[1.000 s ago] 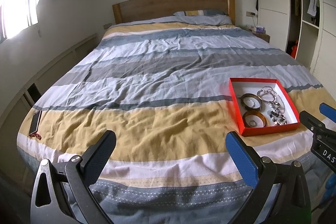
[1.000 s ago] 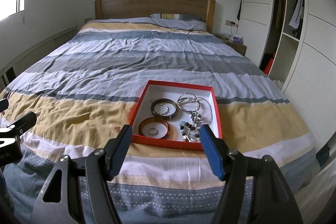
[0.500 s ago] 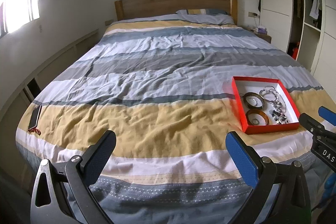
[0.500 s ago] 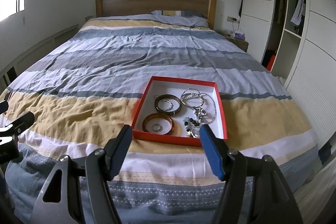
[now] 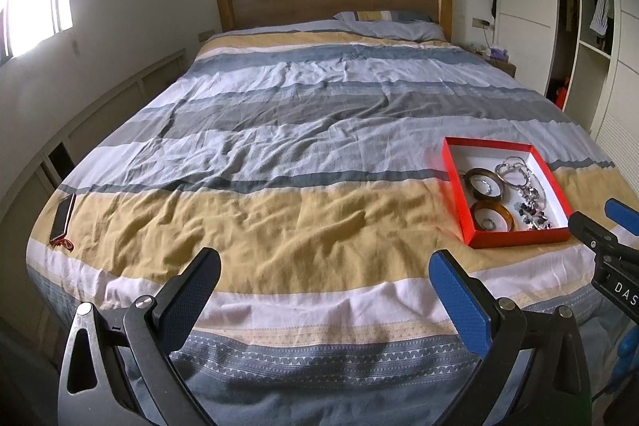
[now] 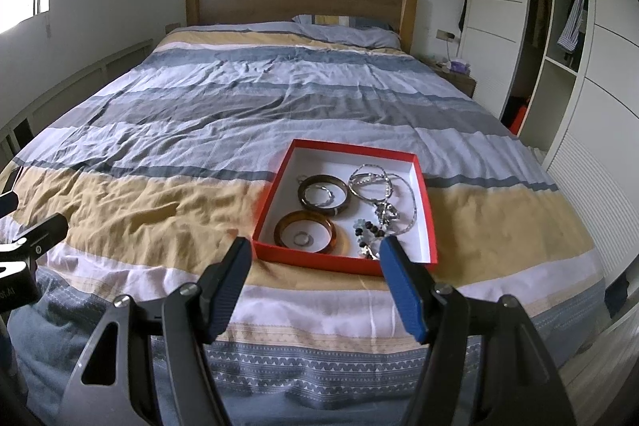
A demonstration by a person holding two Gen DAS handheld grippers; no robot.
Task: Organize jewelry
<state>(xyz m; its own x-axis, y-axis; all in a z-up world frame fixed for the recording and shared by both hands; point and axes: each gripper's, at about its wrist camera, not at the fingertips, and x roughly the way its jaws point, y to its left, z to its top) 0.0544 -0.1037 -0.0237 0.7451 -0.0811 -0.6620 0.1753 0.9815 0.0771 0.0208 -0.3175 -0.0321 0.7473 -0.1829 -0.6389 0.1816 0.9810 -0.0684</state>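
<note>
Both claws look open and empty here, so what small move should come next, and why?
Probably ease the right claw forward and down toward the shallow red cardboard tray on the striped bed. It is lined up with the tray, open and empty, and the amber bangle lies nearest. The left claw faces bare duvet.

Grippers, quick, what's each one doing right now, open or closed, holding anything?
Left gripper: open, holding nothing, above the bed's foot.
Right gripper: open, holding nothing, in front of the red jewelry tray.
</note>
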